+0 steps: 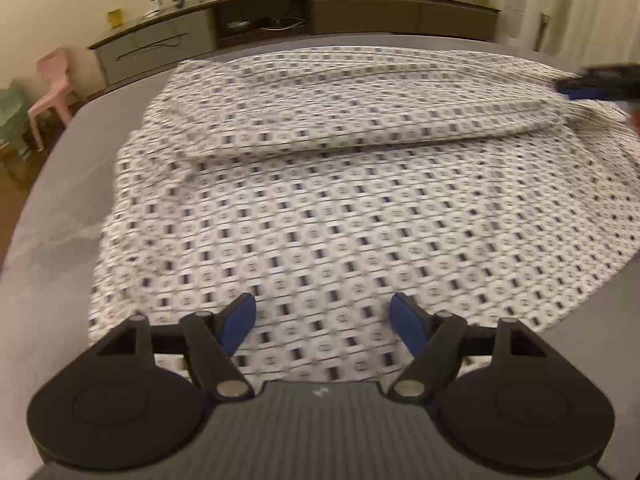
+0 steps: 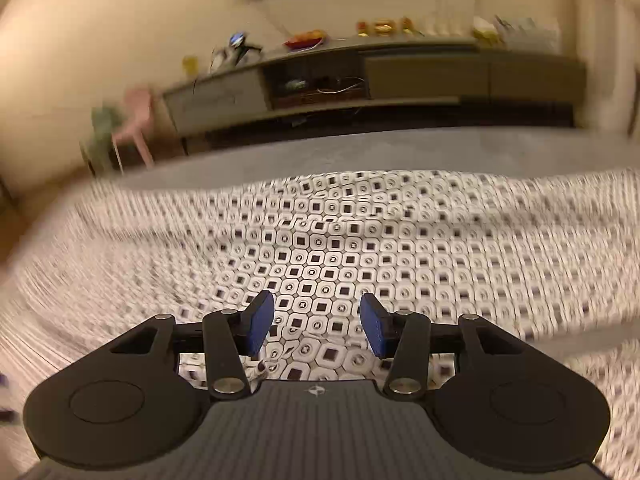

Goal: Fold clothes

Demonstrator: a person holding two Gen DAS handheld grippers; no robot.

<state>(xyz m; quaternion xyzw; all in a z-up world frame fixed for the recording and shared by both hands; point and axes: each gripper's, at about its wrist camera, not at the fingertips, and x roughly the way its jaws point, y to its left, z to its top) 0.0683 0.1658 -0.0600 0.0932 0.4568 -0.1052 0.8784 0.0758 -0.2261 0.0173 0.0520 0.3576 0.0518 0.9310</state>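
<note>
- Patterned garment lies spread on the grey table; its far part is already folded over into a long band.
- Left gripper hovers over the near hem — jaws wide apart, nothing between the pads.
- Right gripper sits low over the cloth at mid-opening, pads not pinching fabric; in the left view it shows at the far right edge.
- Judgement: take one layer only at each hem corner, close fully, lift both level — uneven height will skew the fold.
</note>
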